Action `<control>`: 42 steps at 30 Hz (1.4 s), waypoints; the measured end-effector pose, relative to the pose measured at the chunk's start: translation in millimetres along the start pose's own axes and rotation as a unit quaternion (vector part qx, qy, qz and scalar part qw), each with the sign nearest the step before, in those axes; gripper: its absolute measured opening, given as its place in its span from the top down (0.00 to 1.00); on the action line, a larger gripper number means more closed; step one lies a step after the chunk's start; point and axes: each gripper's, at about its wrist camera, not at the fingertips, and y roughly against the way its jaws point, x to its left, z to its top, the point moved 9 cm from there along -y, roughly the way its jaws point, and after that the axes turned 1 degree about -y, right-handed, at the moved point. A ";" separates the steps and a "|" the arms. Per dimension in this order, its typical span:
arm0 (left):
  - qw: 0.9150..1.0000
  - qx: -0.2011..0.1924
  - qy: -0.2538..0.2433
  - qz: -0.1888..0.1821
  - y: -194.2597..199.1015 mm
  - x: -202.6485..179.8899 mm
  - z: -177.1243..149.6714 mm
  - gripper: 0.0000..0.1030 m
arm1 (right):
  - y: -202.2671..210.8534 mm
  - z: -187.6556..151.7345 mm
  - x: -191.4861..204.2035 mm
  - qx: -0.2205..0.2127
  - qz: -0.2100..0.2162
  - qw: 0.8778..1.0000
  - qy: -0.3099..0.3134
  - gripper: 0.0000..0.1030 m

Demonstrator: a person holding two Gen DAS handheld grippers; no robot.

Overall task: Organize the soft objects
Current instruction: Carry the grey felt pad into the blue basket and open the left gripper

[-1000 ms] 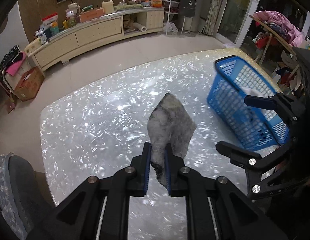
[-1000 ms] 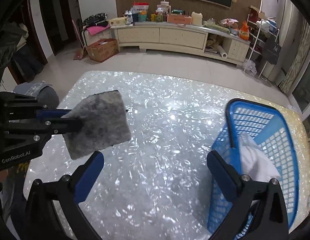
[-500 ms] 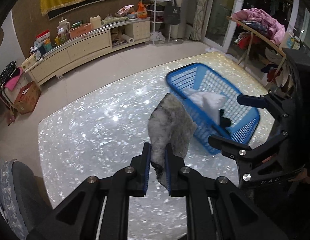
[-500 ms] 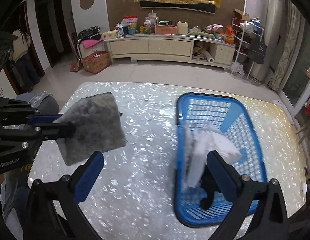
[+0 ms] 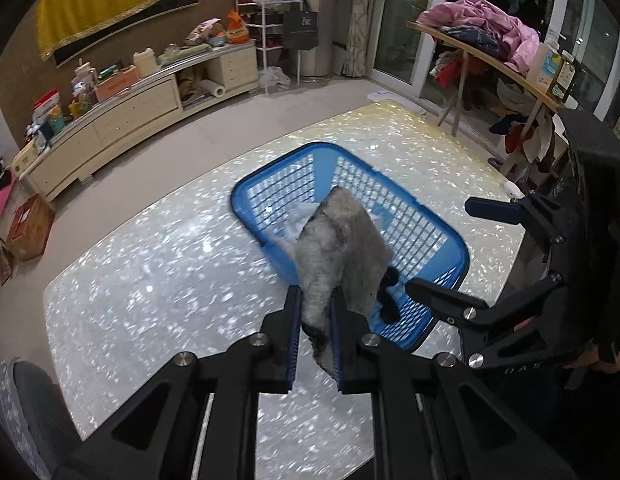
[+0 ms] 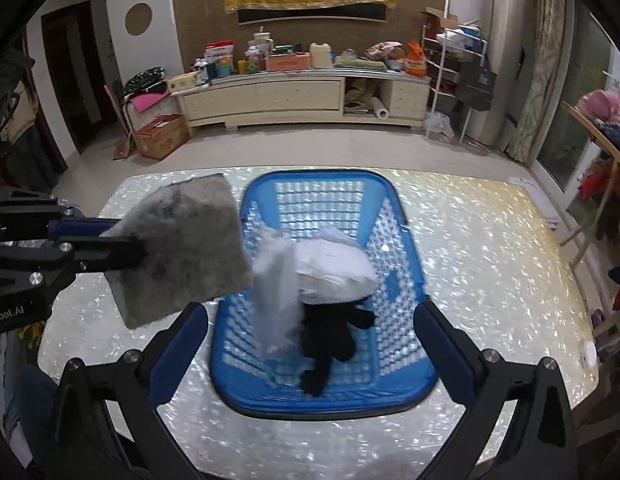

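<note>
My left claw (image 5: pixel 314 336) is pinched tight on a gray fuzzy cloth (image 5: pixel 342 248). The cloth sticks up from between the two blue pads. From my right claw's camera, the cloth (image 6: pixel 181 248) hangs in the air just left of the blue basket (image 6: pixel 406 256), and its edge covers a bit of the basket's left rim.

The basket sits on the shiny white table (image 6: pixel 490 248). Inside the basket is a white cloth (image 6: pixel 334 268), and a black soft thing (image 6: pixel 330 344) lies at the near end, partly under the white one. Some of the white cloth looks blurry.

My right claw (image 6: pixel 310 344) is wide open with nothing in it. It is above the near end of the basket, one finger on each side.
</note>
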 end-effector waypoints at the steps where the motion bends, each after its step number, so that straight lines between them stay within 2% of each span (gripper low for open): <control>1: 1.000 0.001 -0.003 -0.003 -3.9 -5.5 4.0 0.88 | 0.8 -1.8 -4.4 0.000 -0.001 1.000 -0.002 0.00; 11: 0.999 0.024 -0.025 -0.042 -55.4 -47.8 30.3 0.88 | -5.1 -11.5 -47.5 0.014 -0.033 0.999 -0.034 0.00; 16: 0.997 0.051 -0.022 -0.056 -88.1 -54.4 28.7 0.88 | -14.9 -15.3 -59.5 0.024 -0.039 0.998 -0.046 0.00; 22: 0.995 0.076 -0.020 -0.056 -118.4 -54.2 23.5 0.87 | -27.1 -20.4 -63.5 0.038 -0.035 0.997 -0.055 0.00; 25: 0.995 0.083 -0.020 -0.053 -126.1 -53.5 22.1 0.82 | -29.2 -22.0 -62.7 0.040 -0.033 0.997 -0.059 0.00; 27: 0.995 0.084 -0.013 -0.050 -128.9 -52.3 22.5 0.66 | -30.1 -22.2 -62.8 0.043 -0.032 0.997 -0.062 0.00; 28: 0.995 0.086 -0.008 -0.051 -130.1 -52.6 22.8 0.53 | -29.5 -22.1 -63.1 0.043 -0.033 0.997 -0.063 0.00; 33: 0.997 0.070 -0.006 -0.043 -119.2 -50.5 25.9 0.47 | -22.3 -19.8 -65.5 0.036 -0.033 0.997 -0.068 0.00; 37: 0.998 0.053 -0.012 -0.012 -103.3 -49.9 28.4 0.47 | -15.2 -19.7 -65.2 0.029 -0.028 0.997 -0.070 0.00; 42: 0.999 0.043 0.007 0.002 -83.3 -45.1 20.2 0.47 | -2.0 -17.8 -56.9 0.014 -0.028 0.997 -0.067 0.00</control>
